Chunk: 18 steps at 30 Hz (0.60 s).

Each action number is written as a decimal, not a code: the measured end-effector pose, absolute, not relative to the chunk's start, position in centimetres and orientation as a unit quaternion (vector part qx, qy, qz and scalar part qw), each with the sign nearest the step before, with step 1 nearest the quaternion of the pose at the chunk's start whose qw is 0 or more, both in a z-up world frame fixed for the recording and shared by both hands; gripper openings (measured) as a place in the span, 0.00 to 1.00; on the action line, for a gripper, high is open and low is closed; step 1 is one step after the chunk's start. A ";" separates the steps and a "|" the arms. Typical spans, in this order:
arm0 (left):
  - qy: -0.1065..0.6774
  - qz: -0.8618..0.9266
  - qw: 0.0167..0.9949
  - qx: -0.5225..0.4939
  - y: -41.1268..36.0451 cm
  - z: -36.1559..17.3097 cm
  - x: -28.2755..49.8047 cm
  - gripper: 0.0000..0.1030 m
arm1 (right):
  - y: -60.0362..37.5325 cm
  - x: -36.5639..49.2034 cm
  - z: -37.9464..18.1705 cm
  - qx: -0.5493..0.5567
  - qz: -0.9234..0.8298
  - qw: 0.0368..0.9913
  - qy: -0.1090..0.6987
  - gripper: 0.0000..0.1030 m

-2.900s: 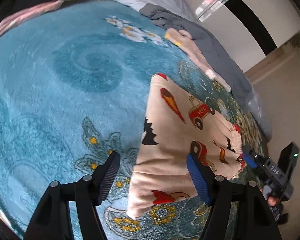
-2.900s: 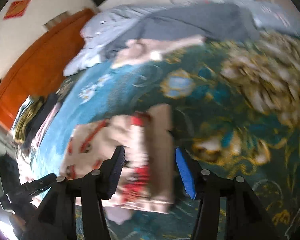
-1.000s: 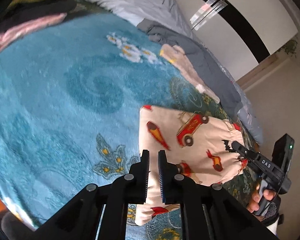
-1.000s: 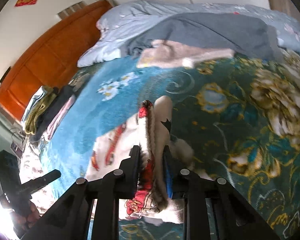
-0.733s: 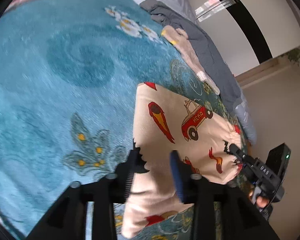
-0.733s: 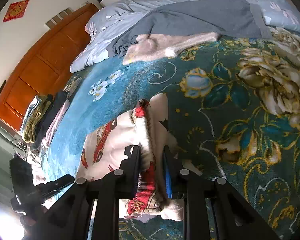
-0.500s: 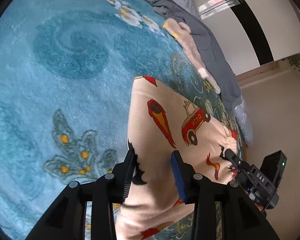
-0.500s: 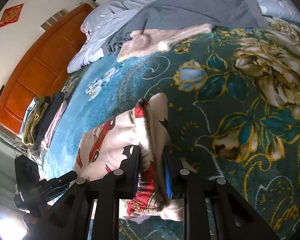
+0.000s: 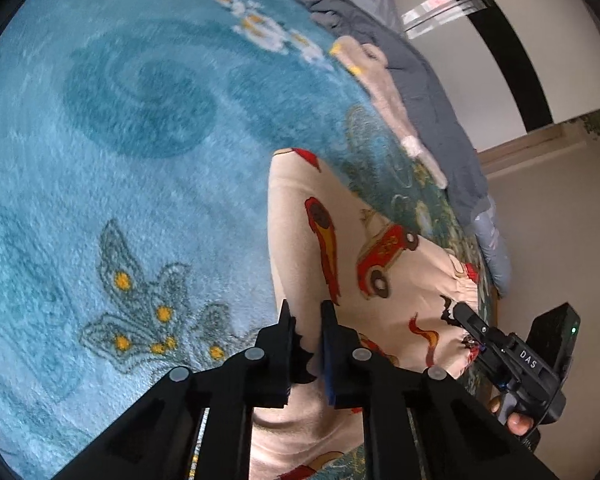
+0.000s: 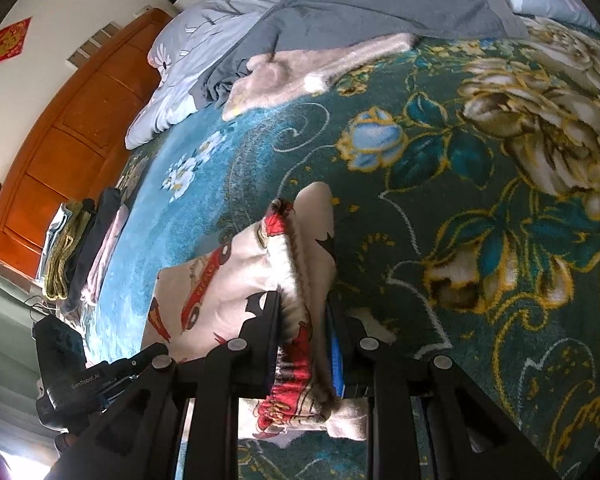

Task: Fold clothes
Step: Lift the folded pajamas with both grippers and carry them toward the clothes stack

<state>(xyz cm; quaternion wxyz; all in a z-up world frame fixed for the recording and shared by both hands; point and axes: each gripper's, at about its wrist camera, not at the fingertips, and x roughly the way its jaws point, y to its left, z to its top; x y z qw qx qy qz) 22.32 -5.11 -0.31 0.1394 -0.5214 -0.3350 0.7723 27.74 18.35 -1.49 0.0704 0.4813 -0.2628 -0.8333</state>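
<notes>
Both claws have a bite on the cream car-print garment (image 9: 364,248), which lies flat on the teal floral blanket (image 9: 132,128) on the bed. The left gripper (image 9: 306,344) is closing, its jaws nearly together pinching the garment's near edge; the right gripper (image 10: 302,332) is clamped on the bunched red-trimmed waistband (image 10: 288,248). I'd say the trick now is lifting both ends together, keeping the cloth taut so it doesn't sag, then laying it over evenly so the edges line up
</notes>
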 end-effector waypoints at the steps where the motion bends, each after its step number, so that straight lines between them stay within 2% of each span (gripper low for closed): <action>1: -0.334 0.775 0.144 -0.517 -5.2 0.1 22.3 0.11 | 18.1 27.7 -1.0 0.480 -0.835 0.074 -0.259 0.20; 9: -0.340 0.803 0.174 -0.458 -9.3 5.5 21.8 0.11 | 13.8 25.9 5.6 0.454 -0.859 0.110 -0.212 0.19; 18: -0.356 0.855 0.122 -0.356 -24.4 14.9 21.4 0.11 | -0.2 18.0 15.6 0.406 -0.866 0.239 -0.165 0.19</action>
